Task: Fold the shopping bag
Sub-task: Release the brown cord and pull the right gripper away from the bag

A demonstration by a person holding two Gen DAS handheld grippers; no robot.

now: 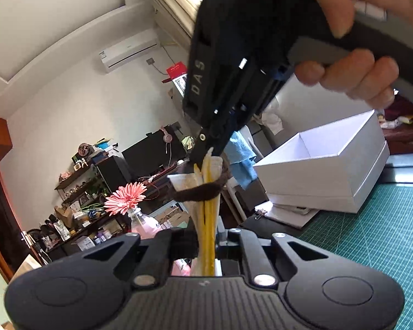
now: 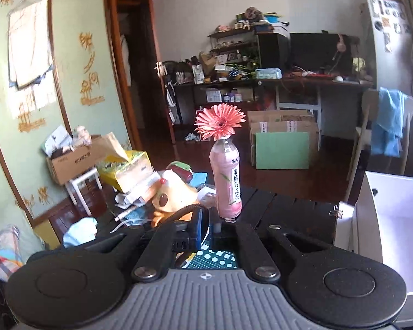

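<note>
In the left wrist view my left gripper (image 1: 206, 255) is shut on the folded shopping bag (image 1: 206, 220), a narrow cream and yellow bundle held upright above the table. A dark brown fuzzy band (image 1: 206, 191) is looped around the bundle near its top. My right gripper (image 1: 203, 154) comes in from above, held by a hand, with its tips at the band and the bundle's top. In the right wrist view my right gripper (image 2: 205, 229) is nearly shut, with a dark cord (image 2: 187, 209) at its left finger; the bag is not visible there.
A white open box (image 1: 330, 165) stands on the green cutting mat (image 1: 371, 233) at the right; it also shows in the right wrist view (image 2: 393, 233). A pink tea bottle with a pink flower (image 2: 225, 181) stands ahead. A yellow plush toy (image 2: 173, 195) and clutter lie to the left.
</note>
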